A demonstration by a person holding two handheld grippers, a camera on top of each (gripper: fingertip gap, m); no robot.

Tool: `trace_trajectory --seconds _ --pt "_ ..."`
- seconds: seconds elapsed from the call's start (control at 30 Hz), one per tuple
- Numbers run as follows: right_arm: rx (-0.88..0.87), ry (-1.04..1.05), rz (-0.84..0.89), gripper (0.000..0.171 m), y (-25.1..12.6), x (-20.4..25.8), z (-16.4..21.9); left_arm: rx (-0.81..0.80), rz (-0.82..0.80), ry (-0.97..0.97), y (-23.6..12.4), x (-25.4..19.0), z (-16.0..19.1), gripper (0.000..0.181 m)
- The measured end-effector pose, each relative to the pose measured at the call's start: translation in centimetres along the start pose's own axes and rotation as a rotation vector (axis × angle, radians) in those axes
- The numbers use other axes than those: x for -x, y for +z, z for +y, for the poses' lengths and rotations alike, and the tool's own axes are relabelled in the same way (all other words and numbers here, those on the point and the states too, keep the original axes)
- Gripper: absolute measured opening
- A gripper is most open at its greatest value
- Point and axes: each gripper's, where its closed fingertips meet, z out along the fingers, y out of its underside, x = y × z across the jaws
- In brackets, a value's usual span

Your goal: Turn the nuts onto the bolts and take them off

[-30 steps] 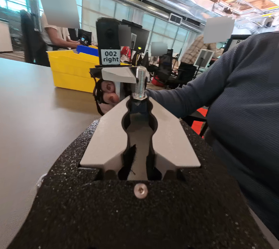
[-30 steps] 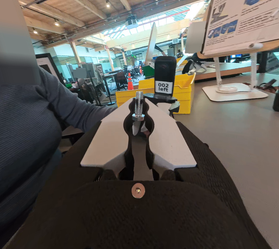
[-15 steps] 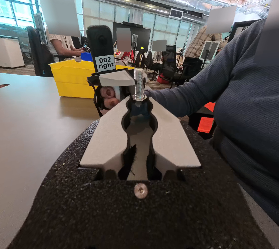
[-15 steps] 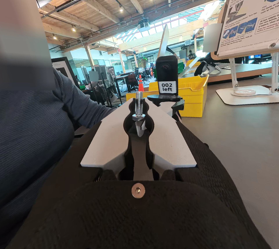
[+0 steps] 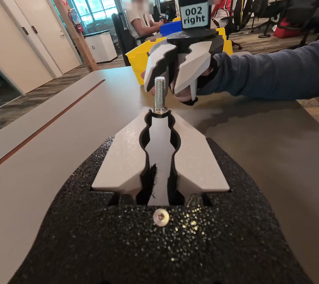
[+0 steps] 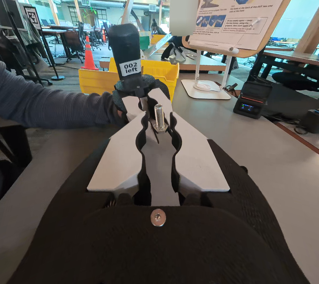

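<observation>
A silver threaded bolt (image 5: 159, 93) stands upright with a hex piece (image 5: 159, 111) at its lower end; I cannot tell whether that is a nut or the bolt's head. My left gripper (image 5: 159, 115) is shut on this hex end, a little above the grey table (image 5: 69, 129). My right gripper (image 6: 158, 115) is open, its fingertips either side of the bolt (image 6: 158, 117) without touching the shaft. In the left wrist view the right gripper (image 5: 162, 90) shows behind the bolt with its fingers apart. In the right wrist view the left gripper (image 6: 158, 131) holds the hex piece (image 6: 159, 128).
A yellow bin (image 6: 96, 77) stands behind the grippers and also shows in the left wrist view (image 5: 138, 61). An instruction board on a white stand (image 6: 205, 89) and a small black device (image 6: 252, 101) are at the right. A blue sleeve (image 5: 259, 75) reaches over the table. The grippers are tip to tip, or close to it. Left tips and right tips are each some 35 centimeters from the small black device (image 6: 252, 101).
My right gripper has opened and let go of the bolt's shaft. Both grippers have swung round and tipped down towards the table. The left gripper still holds the bolt.
</observation>
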Motion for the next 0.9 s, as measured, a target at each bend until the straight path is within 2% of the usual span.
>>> trace_trajectory --seconds 0.13,0.23,0.33,0.43,0.63,0.9 --pt "0.033 -0.021 -0.008 0.01 0.2 0.4 0.7 0.013 0.013 0.018 0.3 -0.4 0.2 0.016" --pt "0.033 -0.016 -0.036 0.008 0.1 0.7 0.8 0.002 0.031 0.028 0.3 -0.7 0.2 0.017" --pt "-0.027 0.031 -0.117 0.007 -0.6 1.4 0.1 -0.081 0.129 -0.069 0.1 -1.9 -1.0 0.018" --pt "-0.089 0.097 -0.211 0.007 -1.2 2.3 -0.7 -0.127 0.217 -0.161 0.0 -2.8 -1.9 0.032" --pt "-0.106 0.128 -0.279 0.008 -1.6 3.2 -0.9 -0.156 0.343 -0.231 -0.3 -4.2 -2.4 0.018" --pt "-0.135 0.154 -0.382 0.008 -1.9 4.9 -1.5 -0.224 0.571 -0.453 -1.2 -5.9 -3.7 0.015"
